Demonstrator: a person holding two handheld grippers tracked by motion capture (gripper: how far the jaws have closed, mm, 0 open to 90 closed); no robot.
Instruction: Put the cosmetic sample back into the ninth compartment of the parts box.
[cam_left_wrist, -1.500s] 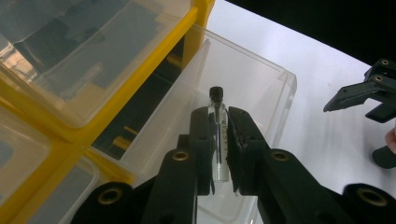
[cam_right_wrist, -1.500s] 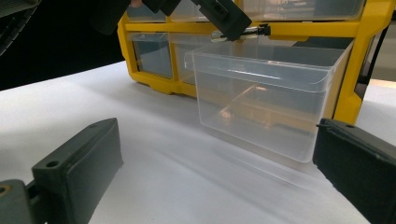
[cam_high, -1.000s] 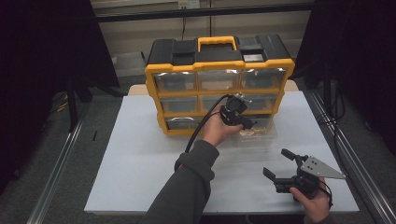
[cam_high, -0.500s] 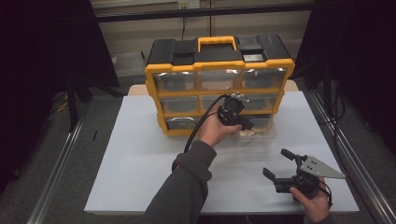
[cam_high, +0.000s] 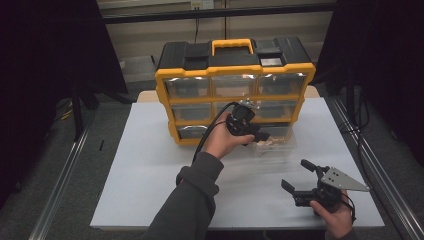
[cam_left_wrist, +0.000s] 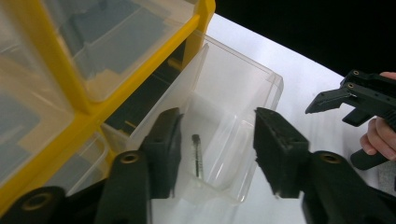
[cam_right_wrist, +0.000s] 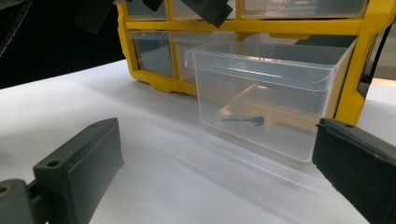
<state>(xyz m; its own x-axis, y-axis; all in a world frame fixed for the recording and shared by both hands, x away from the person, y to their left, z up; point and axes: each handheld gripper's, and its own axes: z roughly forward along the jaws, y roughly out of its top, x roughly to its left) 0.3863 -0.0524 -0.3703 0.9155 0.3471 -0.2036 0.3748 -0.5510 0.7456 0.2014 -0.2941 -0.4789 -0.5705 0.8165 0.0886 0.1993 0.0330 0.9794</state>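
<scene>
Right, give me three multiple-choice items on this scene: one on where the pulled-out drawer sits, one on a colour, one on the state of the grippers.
1. Which slot of the organizer is the clear drawer pulled out of?
A. top left
B. middle
C. bottom right

2. What colour is the organizer's frame?
A. yellow
B. red
C. green

3. How do the jaws of the left gripper and the right gripper stand?
A. both shut
B. both open
C. left shut on the bolt, right open

Answers:
1. C: the high view shows the drawer sticking out of the bottom row at the right end.
2. A: the frame around the drawers is yellow, with a black top.
3. B: each gripper view shows a wide gap between its own jaws, and the small dark bolt lies untouched in the drawer.
</scene>
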